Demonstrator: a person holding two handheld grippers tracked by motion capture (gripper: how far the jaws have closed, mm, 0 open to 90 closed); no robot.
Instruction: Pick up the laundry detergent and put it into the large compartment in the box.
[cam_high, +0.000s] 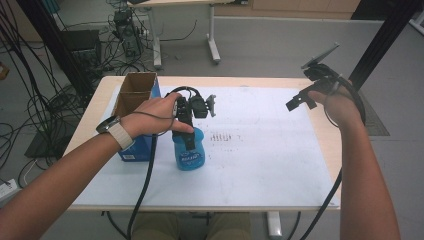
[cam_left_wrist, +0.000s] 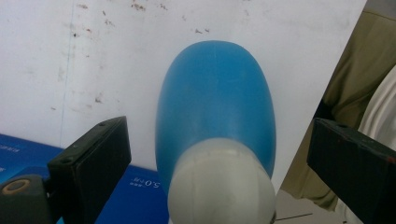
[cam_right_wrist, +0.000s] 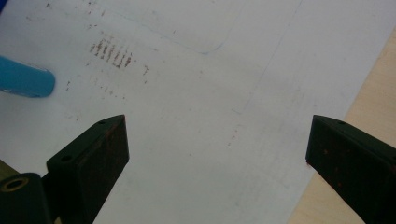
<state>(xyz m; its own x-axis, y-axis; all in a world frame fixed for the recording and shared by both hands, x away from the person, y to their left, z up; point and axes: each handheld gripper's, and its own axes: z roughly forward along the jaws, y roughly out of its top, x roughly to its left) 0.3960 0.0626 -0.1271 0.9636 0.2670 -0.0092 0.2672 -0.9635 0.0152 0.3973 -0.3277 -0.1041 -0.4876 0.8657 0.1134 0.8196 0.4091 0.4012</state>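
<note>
A blue bottle (cam_high: 190, 156) with a printed label stands on the white sheet (cam_high: 270, 150) left of centre. My left gripper (cam_high: 189, 136) points down over its top, and the hand covers the gripper's body. In the left gripper view the bottle (cam_left_wrist: 215, 93) and its white cap (cam_left_wrist: 222, 186) lie between the wide-apart jaws of my left gripper (cam_left_wrist: 219, 125), which stands open; neither pad touches it. My right gripper (cam_high: 301, 101) hangs above the sheet's far right. It is open (cam_right_wrist: 217, 122) with nothing but paper between its jaws. The bottle's blue edge (cam_right_wrist: 23, 79) shows at that view's left.
An open cardboard box (cam_high: 136, 92) sits on a blue box (cam_high: 140, 148) just left of the bottle; the blue box (cam_left_wrist: 28, 154) lies under my left jaw. Smudged marks (cam_high: 225, 136) dot the sheet's middle. The wooden table edge (cam_high: 331, 145) runs along the right.
</note>
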